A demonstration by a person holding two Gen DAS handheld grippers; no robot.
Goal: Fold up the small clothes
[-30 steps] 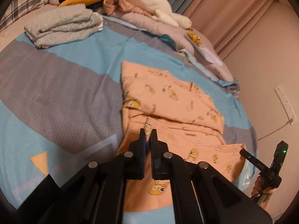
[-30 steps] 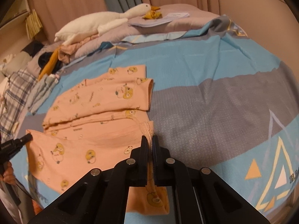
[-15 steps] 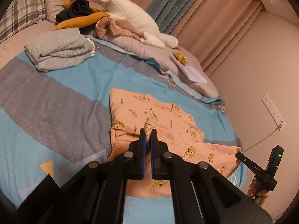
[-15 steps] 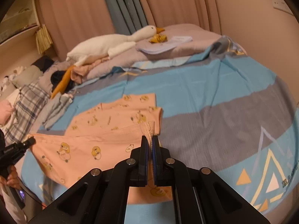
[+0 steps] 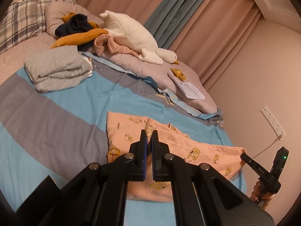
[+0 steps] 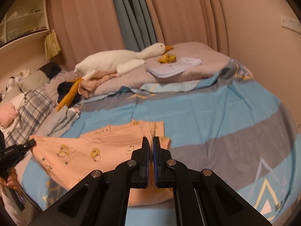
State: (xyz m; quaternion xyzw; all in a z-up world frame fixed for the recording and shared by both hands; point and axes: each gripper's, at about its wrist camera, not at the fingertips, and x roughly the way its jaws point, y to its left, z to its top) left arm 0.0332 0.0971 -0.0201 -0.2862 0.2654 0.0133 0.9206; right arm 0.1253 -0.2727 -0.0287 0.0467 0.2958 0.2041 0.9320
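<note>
A small peach garment printed with yellow ducks (image 5: 207, 153) (image 6: 79, 150) is stretched between my two grippers above the bed; its far half still lies on the blue and grey bedsheet (image 5: 56, 113) (image 6: 216, 116). My left gripper (image 5: 149, 131) is shut on one corner of the near edge, a tuft of cloth sticking out past the fingertips. My right gripper (image 6: 151, 139) is shut on the other corner in the same way. Each gripper shows in the other's view: the right one (image 5: 244, 155) at the cloth's far end, the left one (image 6: 31, 143) likewise.
A folded grey garment (image 5: 56, 71) lies at the back left. Behind it are a heap of dark and mustard clothes (image 5: 79, 32), a white plush goose (image 5: 131, 35) (image 6: 120, 60), papers (image 5: 190, 89) (image 6: 173, 66) and plaid pillows (image 5: 20, 22). Curtains and a wall with a socket strip (image 5: 272, 120) border the bed.
Both grippers have risen with the garment's near edge, lifting it off the sheet and pulling it taut between them. The view has tilted up toward the curtains.
</note>
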